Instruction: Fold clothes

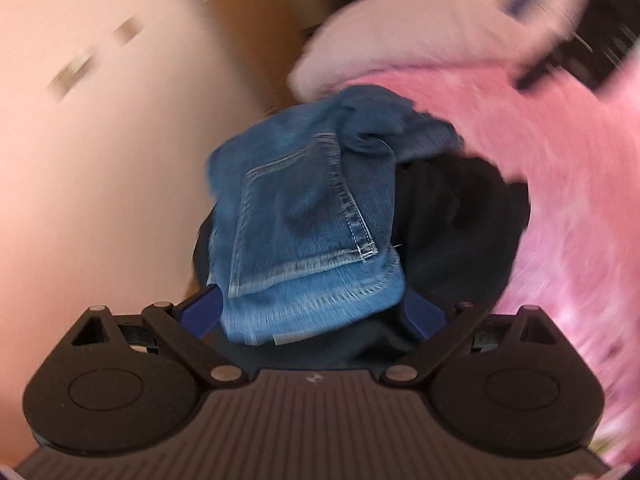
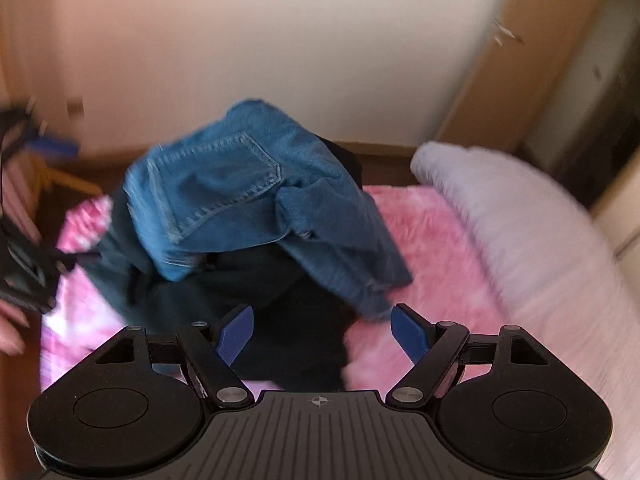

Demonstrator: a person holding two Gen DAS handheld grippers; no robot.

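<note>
A crumpled pair of blue jeans [image 1: 304,216] lies on top of a dark garment [image 1: 452,220], back pocket showing. In the left wrist view their hem sits between the fingers of my left gripper [image 1: 314,312], which is open wide, with the fingertips hidden by cloth. From the right wrist view the jeans [image 2: 224,188] cap the dark garment [image 2: 280,304], which spreads down between the blue fingers of my right gripper [image 2: 322,332], also open. Both views are motion-blurred.
The pile rests on a fuzzy pink blanket [image 2: 440,264] over a bed. A pale rolled cover or pillow [image 2: 520,220] runs along its right side. A wooden wardrobe [image 2: 520,60] and a cream wall stand behind. A hand [image 2: 10,336] shows at the left edge.
</note>
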